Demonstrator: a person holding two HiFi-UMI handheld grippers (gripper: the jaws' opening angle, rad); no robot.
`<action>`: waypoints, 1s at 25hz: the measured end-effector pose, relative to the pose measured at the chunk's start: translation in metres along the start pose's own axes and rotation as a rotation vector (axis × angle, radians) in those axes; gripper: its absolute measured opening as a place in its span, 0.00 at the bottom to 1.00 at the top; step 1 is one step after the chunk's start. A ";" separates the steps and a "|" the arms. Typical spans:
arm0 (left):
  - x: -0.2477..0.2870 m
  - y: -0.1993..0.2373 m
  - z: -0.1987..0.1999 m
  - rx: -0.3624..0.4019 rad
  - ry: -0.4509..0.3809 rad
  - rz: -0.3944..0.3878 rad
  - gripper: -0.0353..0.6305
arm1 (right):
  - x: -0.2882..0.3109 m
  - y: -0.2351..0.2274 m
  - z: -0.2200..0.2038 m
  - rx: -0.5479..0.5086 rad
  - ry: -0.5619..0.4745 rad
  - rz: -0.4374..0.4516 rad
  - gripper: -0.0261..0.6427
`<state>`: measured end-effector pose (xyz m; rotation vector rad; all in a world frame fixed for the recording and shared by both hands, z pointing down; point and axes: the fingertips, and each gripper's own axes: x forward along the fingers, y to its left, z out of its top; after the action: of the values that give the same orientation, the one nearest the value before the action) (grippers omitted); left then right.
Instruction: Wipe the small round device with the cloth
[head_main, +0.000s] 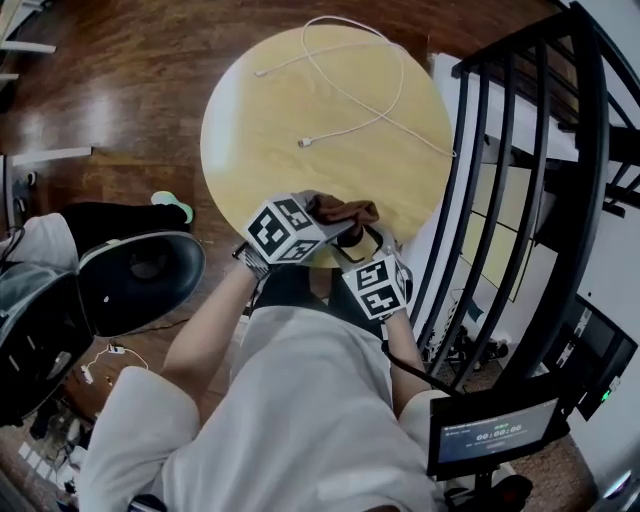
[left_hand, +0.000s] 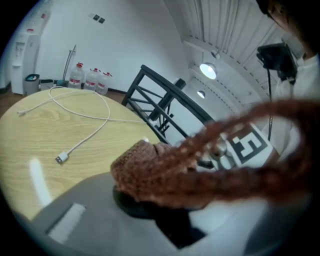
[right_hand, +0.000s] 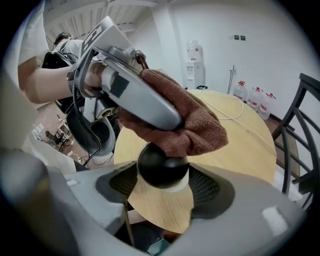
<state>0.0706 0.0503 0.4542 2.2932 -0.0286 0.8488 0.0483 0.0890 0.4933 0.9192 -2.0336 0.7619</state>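
Note:
The small round device (right_hand: 161, 167), a black ball on a white base, sits between the pads of my right gripper (right_hand: 163, 175), which grips it just above the near edge of the round wooden table (head_main: 300, 120). A brown knitted cloth (right_hand: 196, 131) lies on top of the device, and my left gripper (head_main: 330, 222) is shut on it. In the left gripper view the cloth (left_hand: 150, 167) hangs blurred across the jaws, with the device (left_hand: 131, 202) dark beneath it. The head view shows both marker cubes side by side at the table's front edge, the cloth (head_main: 345, 210) between them.
A white charging cable (head_main: 352, 95) loops across the far half of the table. A black metal railing (head_main: 520, 180) stands close on the right. A black round seat (head_main: 140, 280) is on the floor at the left, and a small screen (head_main: 495, 435) at the lower right.

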 end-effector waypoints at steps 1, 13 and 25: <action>0.002 0.002 0.001 0.012 0.020 0.001 0.19 | 0.000 0.000 0.001 0.007 -0.003 -0.001 0.52; 0.028 0.013 0.007 0.253 0.300 0.072 0.18 | 0.004 0.010 -0.008 0.196 -0.066 0.046 0.54; 0.039 0.035 -0.015 0.286 0.409 -0.090 0.18 | 0.003 0.022 0.000 0.233 -0.096 0.050 0.56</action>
<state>0.0846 0.0402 0.5063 2.3095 0.3968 1.3270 0.0290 0.1002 0.4908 1.0562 -2.0880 1.0153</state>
